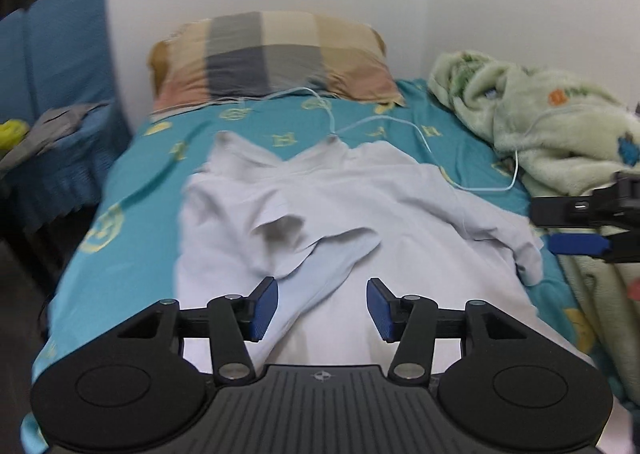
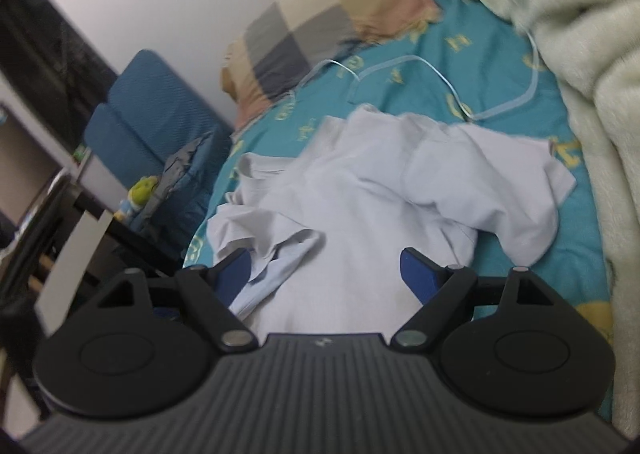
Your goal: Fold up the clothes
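Shirt (image 1: 360,190) lies crumpled mid-bed (image 1: 120,182), collar toward the pillow (image 1: 272,54). My left gripper (image 1: 322,308) and right gripper (image 2: 324,274) hover wide, empty. Step, I judge: flattening. Next: pinch the right sleeve (image 2: 516,214), spread outward.

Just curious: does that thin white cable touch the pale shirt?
Cannot tell. In the left wrist view the cable runs close past the shirt collar, but blur hides any contact or gap.
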`<act>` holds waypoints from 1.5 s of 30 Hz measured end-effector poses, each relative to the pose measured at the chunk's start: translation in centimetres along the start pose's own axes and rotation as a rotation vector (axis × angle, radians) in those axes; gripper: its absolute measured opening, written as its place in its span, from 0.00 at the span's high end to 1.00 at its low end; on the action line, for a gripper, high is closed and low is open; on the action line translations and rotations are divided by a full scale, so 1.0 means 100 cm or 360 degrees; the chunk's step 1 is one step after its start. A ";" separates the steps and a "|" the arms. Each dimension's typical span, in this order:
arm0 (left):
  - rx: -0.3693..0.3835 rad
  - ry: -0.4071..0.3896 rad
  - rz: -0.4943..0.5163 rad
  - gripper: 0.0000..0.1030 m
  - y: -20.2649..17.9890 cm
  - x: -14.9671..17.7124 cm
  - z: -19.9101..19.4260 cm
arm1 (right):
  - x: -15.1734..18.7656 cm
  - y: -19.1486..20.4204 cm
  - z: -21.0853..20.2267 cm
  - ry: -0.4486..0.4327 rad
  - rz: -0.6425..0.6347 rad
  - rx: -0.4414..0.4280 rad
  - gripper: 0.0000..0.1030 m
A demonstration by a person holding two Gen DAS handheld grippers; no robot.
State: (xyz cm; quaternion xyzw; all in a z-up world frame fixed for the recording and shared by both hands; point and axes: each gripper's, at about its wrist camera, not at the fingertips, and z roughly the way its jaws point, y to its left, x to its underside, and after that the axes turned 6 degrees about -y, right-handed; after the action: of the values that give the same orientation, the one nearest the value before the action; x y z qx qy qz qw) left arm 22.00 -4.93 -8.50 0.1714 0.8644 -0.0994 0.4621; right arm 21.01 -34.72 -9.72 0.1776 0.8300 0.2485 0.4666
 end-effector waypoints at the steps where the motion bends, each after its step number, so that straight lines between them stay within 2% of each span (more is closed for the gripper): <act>1: -0.0014 -0.0015 -0.0018 0.48 0.004 0.002 -0.017 | 0.002 0.006 -0.003 -0.0015 -0.0049 -0.0015 0.18; 6: -0.0062 -0.0064 -0.0115 0.43 0.021 0.017 -0.080 | 0.017 0.036 -0.020 -0.0052 -0.0242 -0.0100 0.18; 10: -0.0128 -0.0025 -0.0128 0.39 0.035 0.034 -0.104 | 0.028 0.055 -0.038 -0.0100 -0.0380 -0.0169 0.18; 15: -0.0195 0.0143 -0.0134 0.33 0.068 0.052 -0.108 | 0.033 0.065 -0.045 -0.0118 -0.0433 -0.0195 0.18; 22: -0.0189 0.0359 -0.0186 0.28 0.122 0.084 -0.107 | 0.036 0.061 -0.039 -0.0109 -0.0407 -0.0186 0.18; 27: -0.0116 0.0443 -0.0326 0.27 0.159 0.102 -0.112 | 0.040 0.060 -0.033 -0.0088 -0.0417 -0.0178 0.18; 31: -0.0023 0.0422 -0.0482 0.27 0.181 0.109 -0.118 | 0.040 0.061 -0.027 -0.0087 -0.0396 -0.0186 0.18; 33: 0.0010 0.0421 -0.0509 0.27 0.185 0.115 -0.119 | 0.041 0.061 -0.022 -0.0078 -0.0386 -0.0180 0.18; 37: 0.0106 0.0505 -0.0476 0.28 0.185 0.131 -0.116 | 0.045 0.060 -0.012 -0.0036 -0.0381 -0.0157 0.18; 40: 0.0229 0.0555 -0.0438 0.28 0.183 0.140 -0.121 | 0.046 0.060 -0.010 -0.0028 -0.0380 -0.0147 0.18; 43: 0.0286 0.0600 -0.0453 0.28 0.187 0.148 -0.128 | 0.047 0.061 -0.009 -0.0027 -0.0379 -0.0144 0.18; 44: 0.0285 0.0633 -0.0468 0.31 0.189 0.151 -0.129 | 0.047 0.061 -0.008 -0.0024 -0.0379 -0.0141 0.18; 45: 0.0284 0.0665 -0.0477 0.39 0.190 0.154 -0.131 | 0.047 0.061 -0.008 -0.0021 -0.0379 -0.0138 0.18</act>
State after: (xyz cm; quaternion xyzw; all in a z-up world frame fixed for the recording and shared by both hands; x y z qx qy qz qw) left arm 11.41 20.04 -14.32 0.0985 0.9446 -0.2048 0.2369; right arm 18.33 -27.48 -9.07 0.0592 0.8306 0.2259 0.5055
